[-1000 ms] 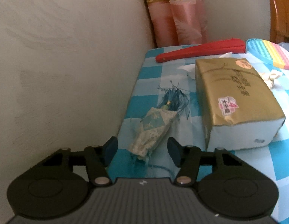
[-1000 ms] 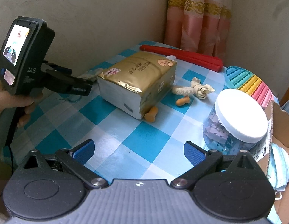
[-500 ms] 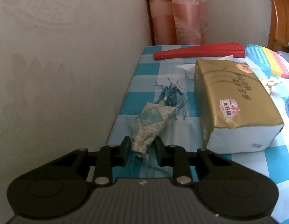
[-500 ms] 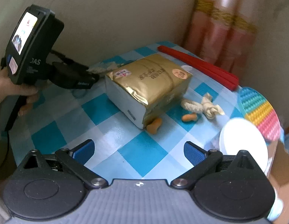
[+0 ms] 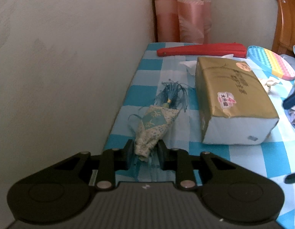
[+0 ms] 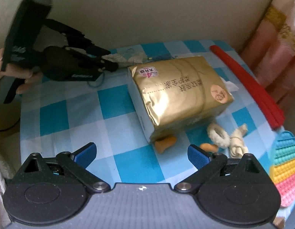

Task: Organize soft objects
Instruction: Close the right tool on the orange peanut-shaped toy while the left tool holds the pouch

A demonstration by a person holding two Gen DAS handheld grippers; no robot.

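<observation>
Two grippers, one sachet pinched

Both fingers of the left gripper (image 5: 145,155) have closed further onto the near end of the fabric sachet (image 5: 154,126), which lies on the checked tablecloth (image 5: 208,158) by the wall, tassel pointing away. The right gripper (image 6: 141,153) hangs spread and empty, now swung nearer the gold tissue pack (image 6: 180,95), the orange treats (image 6: 165,145) and the knotted rope toy (image 6: 228,140).

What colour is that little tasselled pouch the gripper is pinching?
The pouch is pale cream floral fabric with a teal patch and teal tassel, clearest in the left wrist view.
</observation>
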